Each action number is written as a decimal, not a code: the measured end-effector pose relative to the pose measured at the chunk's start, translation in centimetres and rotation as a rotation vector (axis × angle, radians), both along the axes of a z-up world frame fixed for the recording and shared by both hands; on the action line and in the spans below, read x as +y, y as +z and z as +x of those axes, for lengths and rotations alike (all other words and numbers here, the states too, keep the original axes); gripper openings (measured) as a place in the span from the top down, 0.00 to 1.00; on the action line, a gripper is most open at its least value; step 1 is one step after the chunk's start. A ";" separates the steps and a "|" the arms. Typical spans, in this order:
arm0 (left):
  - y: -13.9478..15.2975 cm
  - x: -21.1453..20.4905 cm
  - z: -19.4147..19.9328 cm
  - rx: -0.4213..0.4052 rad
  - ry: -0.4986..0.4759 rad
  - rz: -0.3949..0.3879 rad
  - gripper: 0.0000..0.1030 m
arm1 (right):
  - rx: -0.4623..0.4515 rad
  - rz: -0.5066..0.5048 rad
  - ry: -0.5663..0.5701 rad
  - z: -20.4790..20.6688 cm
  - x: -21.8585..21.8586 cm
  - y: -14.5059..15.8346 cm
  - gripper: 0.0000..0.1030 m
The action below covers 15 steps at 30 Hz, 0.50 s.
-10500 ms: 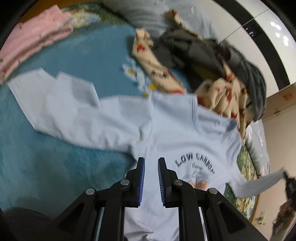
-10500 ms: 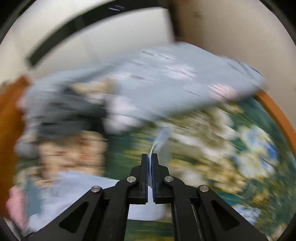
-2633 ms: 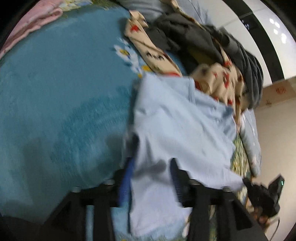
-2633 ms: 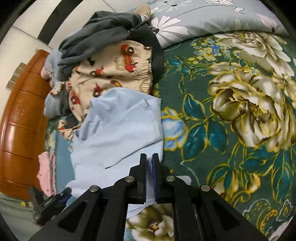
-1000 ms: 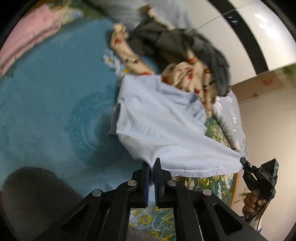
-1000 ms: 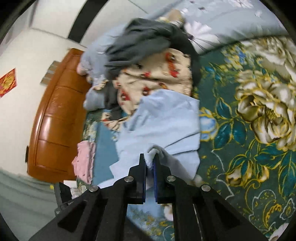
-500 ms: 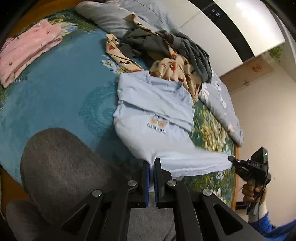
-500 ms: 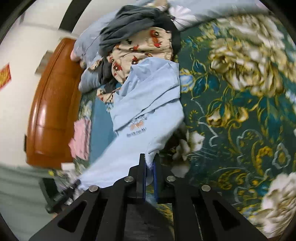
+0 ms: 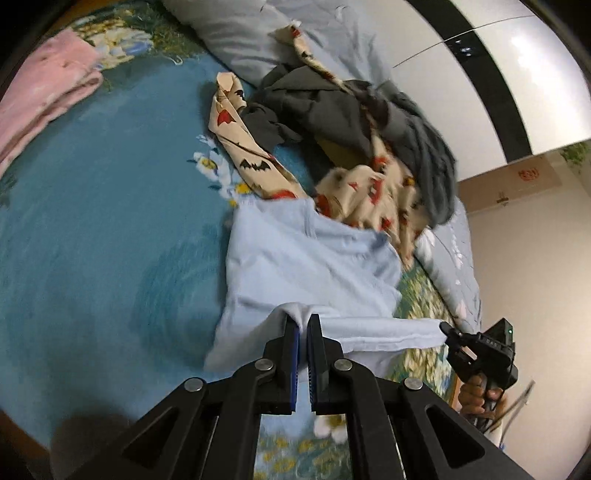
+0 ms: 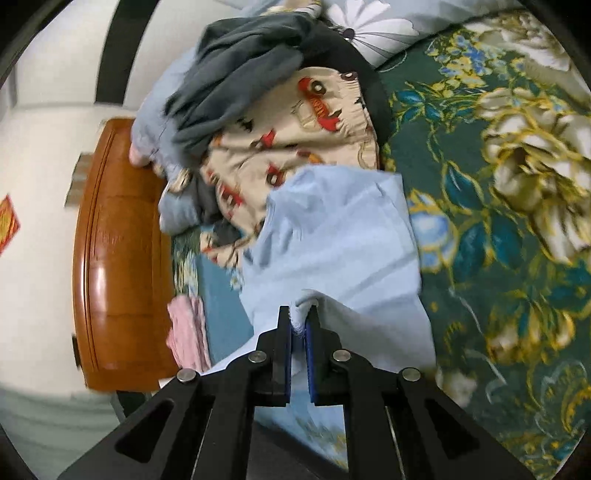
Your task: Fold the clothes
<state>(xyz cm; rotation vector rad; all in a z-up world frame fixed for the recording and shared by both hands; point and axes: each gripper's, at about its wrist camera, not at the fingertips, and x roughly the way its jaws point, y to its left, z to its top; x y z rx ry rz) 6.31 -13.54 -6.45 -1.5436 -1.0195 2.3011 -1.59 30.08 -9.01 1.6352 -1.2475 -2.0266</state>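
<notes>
**Both grippers pinching the shirt's near edge**

While clamping a bunch of pale blue shirt (image 9: 310, 266), the left gripper (image 9: 303, 325) is holding it near; the right gripper (image 10: 298, 318) is gripping the other corner. Beyond, the shirt is lying on the bedspread (image 10: 498, 229), touching a clothes pile (image 9: 354, 122).

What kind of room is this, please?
Most likely a bedroom: a floral bedspread covers a bed with a wooden headboard, a floral pillow, and clothes, including a light blue shirt.
</notes>
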 end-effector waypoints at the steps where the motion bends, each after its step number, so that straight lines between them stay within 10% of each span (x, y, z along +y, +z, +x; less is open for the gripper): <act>1: -0.4 0.0 -1.1 -0.006 0.005 0.002 0.96 | -0.018 -0.006 -0.016 -1.3 0.0 -0.6 0.94; 10: -3.7 -0.2 -10.6 -0.058 0.054 0.016 0.90 | -0.085 0.086 -0.078 -9.0 -1.3 -3.9 0.91; 13: -4.2 -0.5 -12.1 -0.037 0.070 0.025 0.65 | -0.052 0.085 -0.117 -9.8 -0.7 -4.4 0.88; 15: -4.4 -1.1 -11.5 -0.018 0.092 0.017 0.49 | -0.022 0.103 -0.139 -9.6 0.2 -4.4 0.65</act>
